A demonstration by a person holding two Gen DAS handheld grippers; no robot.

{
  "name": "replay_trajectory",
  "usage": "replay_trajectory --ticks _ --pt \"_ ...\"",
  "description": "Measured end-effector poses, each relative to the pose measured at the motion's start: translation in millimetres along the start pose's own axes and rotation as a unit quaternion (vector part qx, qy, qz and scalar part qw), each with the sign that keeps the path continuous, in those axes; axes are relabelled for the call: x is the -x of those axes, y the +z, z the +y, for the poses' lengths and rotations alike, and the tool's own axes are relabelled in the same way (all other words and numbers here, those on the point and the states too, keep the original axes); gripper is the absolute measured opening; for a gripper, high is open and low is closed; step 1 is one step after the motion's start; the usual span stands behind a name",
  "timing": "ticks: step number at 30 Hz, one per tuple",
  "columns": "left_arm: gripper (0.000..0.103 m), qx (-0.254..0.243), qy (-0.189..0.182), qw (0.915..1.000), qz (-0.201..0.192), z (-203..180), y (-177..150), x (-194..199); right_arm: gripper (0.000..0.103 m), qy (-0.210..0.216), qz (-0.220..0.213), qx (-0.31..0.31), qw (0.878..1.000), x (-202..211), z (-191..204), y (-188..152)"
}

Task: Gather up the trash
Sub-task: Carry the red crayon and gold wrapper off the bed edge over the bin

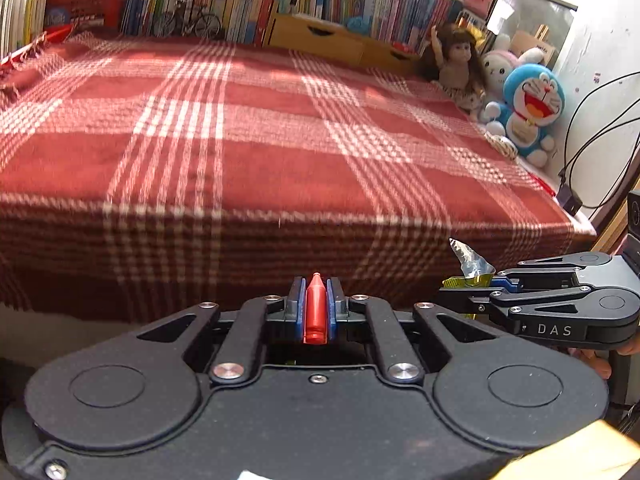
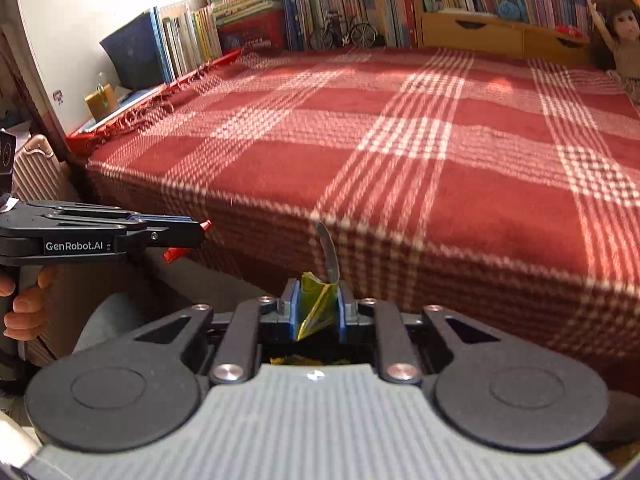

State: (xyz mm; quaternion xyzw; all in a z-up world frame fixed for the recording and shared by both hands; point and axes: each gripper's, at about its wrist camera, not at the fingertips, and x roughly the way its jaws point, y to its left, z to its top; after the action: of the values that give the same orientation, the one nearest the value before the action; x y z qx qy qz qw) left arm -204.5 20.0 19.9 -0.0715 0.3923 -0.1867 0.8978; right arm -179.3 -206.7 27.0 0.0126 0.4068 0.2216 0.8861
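red crayon (image 1: 315,307) — upright, clamped | yellow-silver wrapper (image 2: 320,304) — crumpled, pinched

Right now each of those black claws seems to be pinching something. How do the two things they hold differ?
The left gripper holds a red crayon: solid, straight, one plain colour, pointing forward. The right gripper holds a yellow wrapper: thin, crumpled, shiny foil, with a silvery strip curling upward. The crayon keeps its shape; the wrapper is folded and squashed between the pads. Both are small, clamped fast, and held in front of the red plaid blanket.

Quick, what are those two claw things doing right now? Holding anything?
Left gripper: closed on a red crayon.
Right gripper: closed on a yellow-green wrapper.
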Motion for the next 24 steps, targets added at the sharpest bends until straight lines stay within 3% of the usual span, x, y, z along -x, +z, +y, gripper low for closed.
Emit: replay_trajectory --ticks 5,11,17,24 --pt "0.01 0.004 0.027 0.9986 0.046 4.2 -31.3 -33.3 0.023 -0.002 0.06 -0.013 0.998 -29.0 -3.3 -37.9" --pt "0.01 0.005 0.032 0.9936 0.108 6.2 -56.0 -72.0 0.023 0.0 0.122 -0.028 0.992 -63.9 -8.0 -64.0" --pt "0.01 0.002 0.057 0.9848 0.164 12.6 -73.1 -117.2 0.024 0.008 0.172 -0.053 0.984 -98.6 -19.9 -72.3" --pt "0.011 -0.002 0.073 0.978 0.195 11.2 -84.0 -144.7 0.026 0.006 0.21 -0.049 0.977 -124.8 -16.8 -79.4"
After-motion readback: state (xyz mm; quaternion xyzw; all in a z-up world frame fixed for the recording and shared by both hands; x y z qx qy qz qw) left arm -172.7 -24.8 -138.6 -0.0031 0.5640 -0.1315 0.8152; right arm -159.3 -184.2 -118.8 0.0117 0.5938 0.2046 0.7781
